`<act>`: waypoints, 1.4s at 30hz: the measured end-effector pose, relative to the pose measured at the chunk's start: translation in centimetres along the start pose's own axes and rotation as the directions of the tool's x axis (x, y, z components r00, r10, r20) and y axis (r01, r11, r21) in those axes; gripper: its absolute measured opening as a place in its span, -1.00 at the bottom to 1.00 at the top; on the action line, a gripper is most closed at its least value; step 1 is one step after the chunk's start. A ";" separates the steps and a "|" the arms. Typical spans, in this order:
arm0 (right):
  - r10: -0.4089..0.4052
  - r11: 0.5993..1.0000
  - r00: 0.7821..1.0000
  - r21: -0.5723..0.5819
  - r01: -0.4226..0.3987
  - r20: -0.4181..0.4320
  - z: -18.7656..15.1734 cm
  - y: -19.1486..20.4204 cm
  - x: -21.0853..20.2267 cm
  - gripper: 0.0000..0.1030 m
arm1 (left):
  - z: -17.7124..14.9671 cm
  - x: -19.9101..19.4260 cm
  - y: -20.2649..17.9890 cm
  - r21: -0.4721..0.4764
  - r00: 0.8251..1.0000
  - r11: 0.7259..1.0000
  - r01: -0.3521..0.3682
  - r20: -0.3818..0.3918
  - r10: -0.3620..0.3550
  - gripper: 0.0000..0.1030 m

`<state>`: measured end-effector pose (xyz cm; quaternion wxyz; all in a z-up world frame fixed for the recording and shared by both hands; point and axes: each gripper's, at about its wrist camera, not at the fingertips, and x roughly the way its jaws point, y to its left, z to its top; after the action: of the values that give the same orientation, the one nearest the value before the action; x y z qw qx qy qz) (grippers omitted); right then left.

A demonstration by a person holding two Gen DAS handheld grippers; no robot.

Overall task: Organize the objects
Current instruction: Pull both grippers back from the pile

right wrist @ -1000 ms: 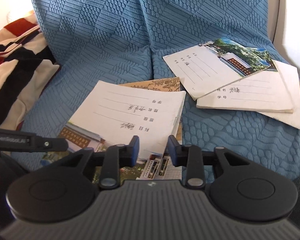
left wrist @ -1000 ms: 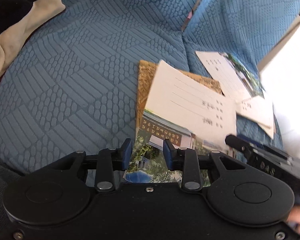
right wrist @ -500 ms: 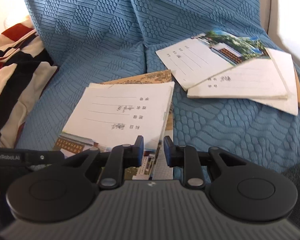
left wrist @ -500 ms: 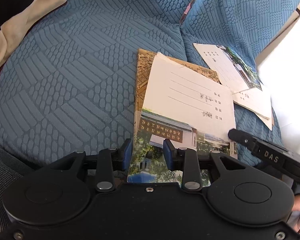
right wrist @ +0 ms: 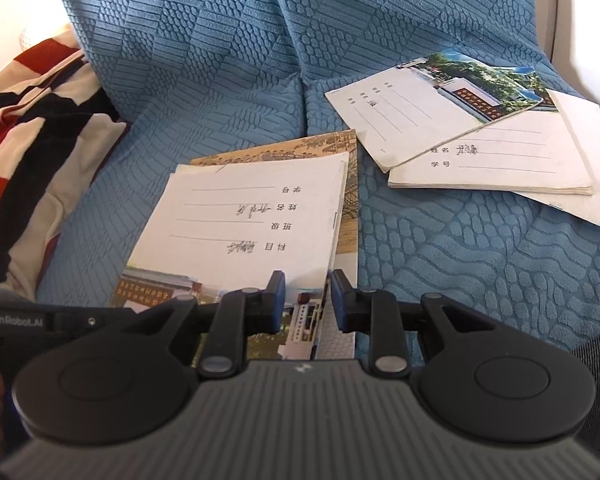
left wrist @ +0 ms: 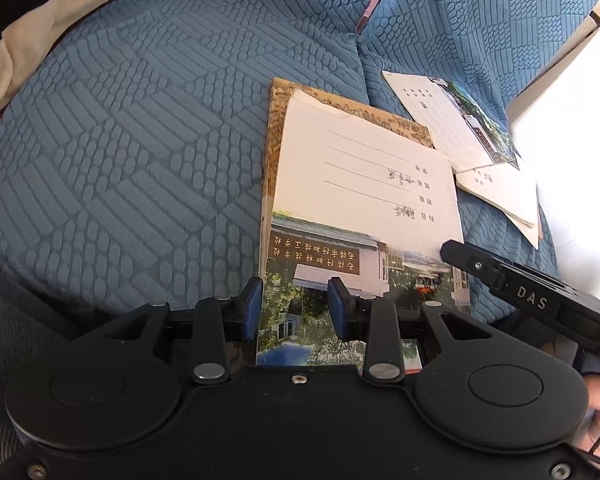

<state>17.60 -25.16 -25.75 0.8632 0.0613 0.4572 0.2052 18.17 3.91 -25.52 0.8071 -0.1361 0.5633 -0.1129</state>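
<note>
Paper notebooks, thin, light and floppy, are stacked on the blue sofa cover, the top notebook nearest. Its near edge is straddled by the left gripper, jaws narrowly parted, and the right gripper, jaws opening; no firm pinch is seen. Best taken at the stapled spine edge.

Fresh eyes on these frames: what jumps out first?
Two piles of notebooks on a blue textured sofa cover: the near pile, a white-covered notebook on a tan one, lies just beyond both grippers, and the far pile is fanned out to the right. The left gripper and right gripper sit at the near pile's front edge. A striped red, black and cream cloth lies left.
</note>
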 end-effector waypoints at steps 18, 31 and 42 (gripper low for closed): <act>0.015 1.000 0.999 0.008 -0.015 0.045 0.9 -0.2 -3.0 -0.46 | -0.3 -2.5 -0.4 -0.004 0.997 1.000 -0.030 0.076 0.030 -0.37; 0.015 1.000 0.975 -0.013 -0.013 0.220 1.6 0.3 -11.6 -0.46 | 0.1 -8.4 -4.9 0.046 0.971 0.999 -0.005 0.240 -0.006 -0.37; -0.025 0.999 0.950 0.029 0.016 0.312 1.5 -1.2 -17.4 -0.46 | -1.2 -12.1 -8.0 0.093 0.949 0.995 0.019 0.311 -0.047 -0.37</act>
<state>10.57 -33.28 -11.98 0.9258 0.0996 0.3182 0.1778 12.74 0.30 -12.53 0.8894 -0.1256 0.4203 -0.1285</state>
